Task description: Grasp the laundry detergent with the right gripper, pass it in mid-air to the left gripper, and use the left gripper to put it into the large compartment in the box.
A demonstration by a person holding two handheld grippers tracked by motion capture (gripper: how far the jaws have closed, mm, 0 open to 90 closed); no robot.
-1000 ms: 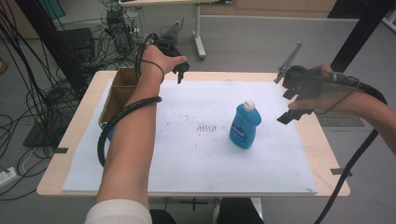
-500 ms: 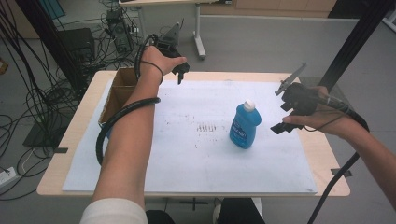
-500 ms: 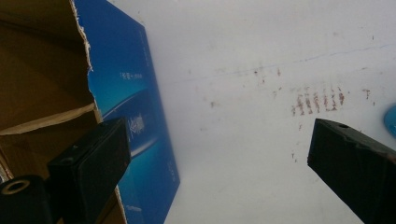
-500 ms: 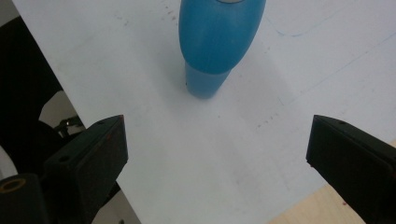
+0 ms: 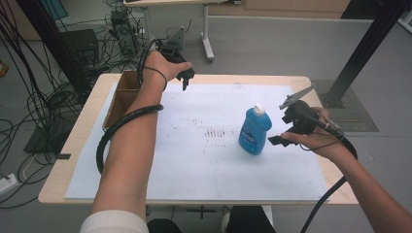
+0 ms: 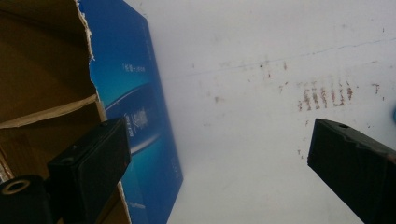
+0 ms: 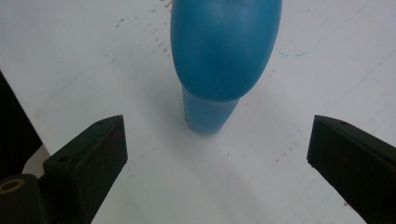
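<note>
Blue dish soap bottle (image 5: pixel 254 131) with white cap upright on the white sheet (image 5: pixel 194 160) covering the worktop (image 5: pixel 68 160), right of centre. Right tool (image 5: pixel 277 141) low, just to the right of the bottle, jaws just opened wider and spread with nothing between them, bottle ahead and apart (image 7: pixel 219 60). Left tool (image 5: pixel 185 77) at the far left edge, released and gripping nothing, above the cardboard box (image 5: pixel 119 99) with a blue printed side (image 6: pixel 135 116)
</note>
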